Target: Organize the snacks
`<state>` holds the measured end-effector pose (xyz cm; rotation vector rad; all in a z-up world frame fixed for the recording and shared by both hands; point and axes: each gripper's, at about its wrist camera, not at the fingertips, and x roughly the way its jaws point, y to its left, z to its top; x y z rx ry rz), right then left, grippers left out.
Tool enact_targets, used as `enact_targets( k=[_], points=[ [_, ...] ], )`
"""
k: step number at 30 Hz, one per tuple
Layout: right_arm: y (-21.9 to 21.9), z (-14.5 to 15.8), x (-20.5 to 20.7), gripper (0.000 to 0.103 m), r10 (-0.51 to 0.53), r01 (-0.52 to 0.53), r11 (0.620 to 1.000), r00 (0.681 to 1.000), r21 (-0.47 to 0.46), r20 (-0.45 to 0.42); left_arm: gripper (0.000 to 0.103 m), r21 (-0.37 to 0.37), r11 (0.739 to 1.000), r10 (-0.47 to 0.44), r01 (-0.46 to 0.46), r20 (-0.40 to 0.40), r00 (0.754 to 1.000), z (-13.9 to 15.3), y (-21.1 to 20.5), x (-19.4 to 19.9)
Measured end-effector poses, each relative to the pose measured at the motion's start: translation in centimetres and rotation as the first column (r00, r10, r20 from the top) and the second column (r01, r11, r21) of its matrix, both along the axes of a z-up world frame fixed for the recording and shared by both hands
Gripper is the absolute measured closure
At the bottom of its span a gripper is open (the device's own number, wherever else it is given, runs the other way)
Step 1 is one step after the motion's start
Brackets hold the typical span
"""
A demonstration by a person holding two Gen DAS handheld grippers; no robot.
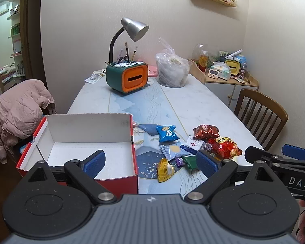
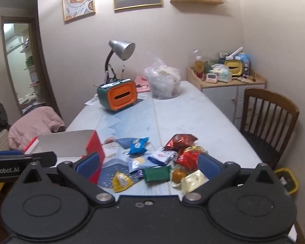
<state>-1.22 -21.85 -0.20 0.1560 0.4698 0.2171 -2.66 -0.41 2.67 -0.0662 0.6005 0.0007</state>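
Several snack packets lie scattered on the table's near end: a blue packet (image 1: 167, 133), a red crinkled bag (image 1: 225, 147), a yellow packet (image 1: 164, 169) and a green packet (image 2: 156, 174). Left of them stands an open red box (image 1: 81, 148) with a white, bare inside. My left gripper (image 1: 150, 162) hangs open above the box's right wall and the yellow packet, nothing between its blue pads. My right gripper (image 2: 148, 165) is open too, above the pile, holding nothing. Each gripper shows at the edge of the other's view.
A teal-and-orange tissue box with a desk lamp (image 1: 127, 77) and a clear plastic bag in a tub (image 1: 172, 71) stand at the table's far end. A wooden chair (image 2: 268, 118) is at the right, a chair with a pink jacket (image 1: 18, 111) at the left.
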Motion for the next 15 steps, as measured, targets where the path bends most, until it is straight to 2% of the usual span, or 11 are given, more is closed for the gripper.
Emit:
enact_targets(
  k=[15],
  points=[
    [0.48, 0.66, -0.21, 0.0, 0.004, -0.004, 1.0, 1.0, -0.006, 0.021, 0.006, -0.006, 1.0, 0.003, -0.003, -0.001, 1.0, 0.29, 0.24, -0.55]
  ],
)
